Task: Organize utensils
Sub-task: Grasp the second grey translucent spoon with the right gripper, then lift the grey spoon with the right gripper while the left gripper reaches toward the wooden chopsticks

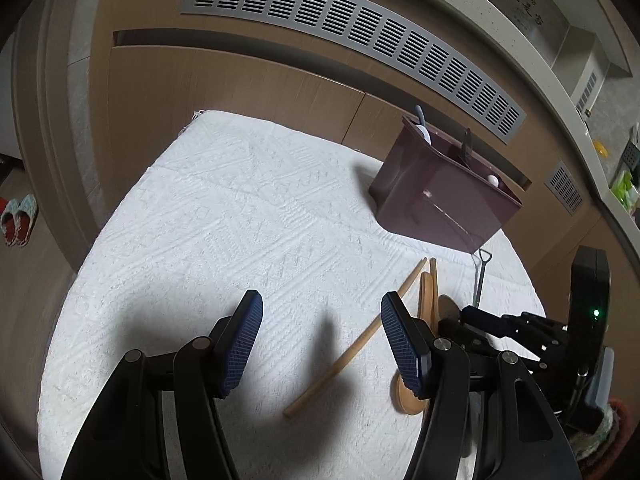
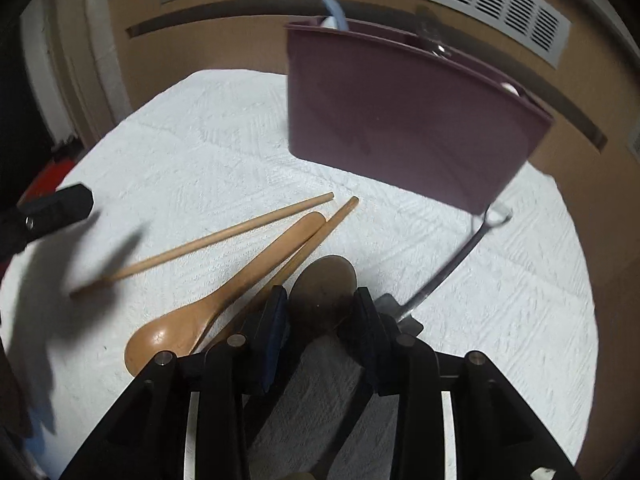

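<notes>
white textured cloth [image 2: 200, 152] under brown cabinets, right gripper [image 2: 320, 316] clamped on dark wooden spoon [image 2: 324, 284], left gripper [image 1: 320, 344] spread, empty, chopstick [image 1: 352, 340] between its fingers

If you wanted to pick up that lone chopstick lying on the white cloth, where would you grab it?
Probably mid-shaft, from straight above. The chopstick lies flat and alone on the cloth, clear of the light wooden spoon, so fingers can straddle it across its thin width.

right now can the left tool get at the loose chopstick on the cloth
Probably yes: the left tool hangs open over the cloth, and the chopstick lies bare just beside its right finger, nothing on top.
</notes>
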The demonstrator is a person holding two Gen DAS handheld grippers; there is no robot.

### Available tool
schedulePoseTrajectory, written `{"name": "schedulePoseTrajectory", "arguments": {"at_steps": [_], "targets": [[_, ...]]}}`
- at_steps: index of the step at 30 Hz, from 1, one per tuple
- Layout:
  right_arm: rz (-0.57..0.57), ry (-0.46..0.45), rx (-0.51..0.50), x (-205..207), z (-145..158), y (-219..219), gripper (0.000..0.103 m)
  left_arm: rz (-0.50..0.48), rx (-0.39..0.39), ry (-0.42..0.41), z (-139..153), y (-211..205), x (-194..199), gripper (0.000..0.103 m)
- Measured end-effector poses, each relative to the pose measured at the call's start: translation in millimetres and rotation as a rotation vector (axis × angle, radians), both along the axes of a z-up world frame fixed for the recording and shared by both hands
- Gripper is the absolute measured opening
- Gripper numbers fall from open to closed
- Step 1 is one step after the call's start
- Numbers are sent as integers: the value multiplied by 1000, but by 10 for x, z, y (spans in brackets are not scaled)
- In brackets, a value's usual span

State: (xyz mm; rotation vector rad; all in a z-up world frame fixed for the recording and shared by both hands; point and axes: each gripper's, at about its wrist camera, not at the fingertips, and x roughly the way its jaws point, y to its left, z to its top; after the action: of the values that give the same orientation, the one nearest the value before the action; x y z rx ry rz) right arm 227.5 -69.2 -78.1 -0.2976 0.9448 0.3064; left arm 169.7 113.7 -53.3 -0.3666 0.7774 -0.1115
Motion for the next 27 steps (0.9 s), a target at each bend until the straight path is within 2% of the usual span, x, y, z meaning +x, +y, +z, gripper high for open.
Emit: {"name": "schedulePoseTrajectory", "arguments": {"at_steps": [4, 7, 8, 9, 11, 15, 16, 17, 18, 22, 24, 27], "targets": [[66, -8, -24, -69, 37, -128, 30, -32, 3, 8, -18, -79, 9, 62], [62, -47, 10, -148, 150, -355, 30, -95, 11, 27, -50, -237, 54, 62], [54, -53, 31, -175, 191, -439, 30, -132, 14, 31, -56, -324, 74, 58], [44, -60, 53, -183, 229, -520, 30, -160, 20, 30, -55, -400, 89, 49], [18, -89, 97, -235, 314, -689, 30, -223, 71, 36, -42, -614, 136, 39], [-30, -125, 171, -292, 390, -985, 29, -374, 106, 55, -20, -996, 245, 35], [-44, -122, 190, -285, 374, -1056, 27, -395, 113, 62, -20, -1064, 277, 35], [-54, -120, 201, -287, 362, -1093, 5, -411, 137, 72, -10, -1163, 323, 35], [-64, -112, 212, -277, 337, -1137, 0, -412, 162, 77, -4, -1216, 355, 35], [-96, -91, 242, -249, 220, -1237, 2, -382, 291, 101, -15, -1398, 518, 34], [-91, -81, 255, -271, 187, -1277, 2, -380, 284, 149, -69, -1405, 617, 29], [-99, -84, 274, -319, 202, -1360, 2, -362, 277, 188, -137, -1369, 675, 28]]}}
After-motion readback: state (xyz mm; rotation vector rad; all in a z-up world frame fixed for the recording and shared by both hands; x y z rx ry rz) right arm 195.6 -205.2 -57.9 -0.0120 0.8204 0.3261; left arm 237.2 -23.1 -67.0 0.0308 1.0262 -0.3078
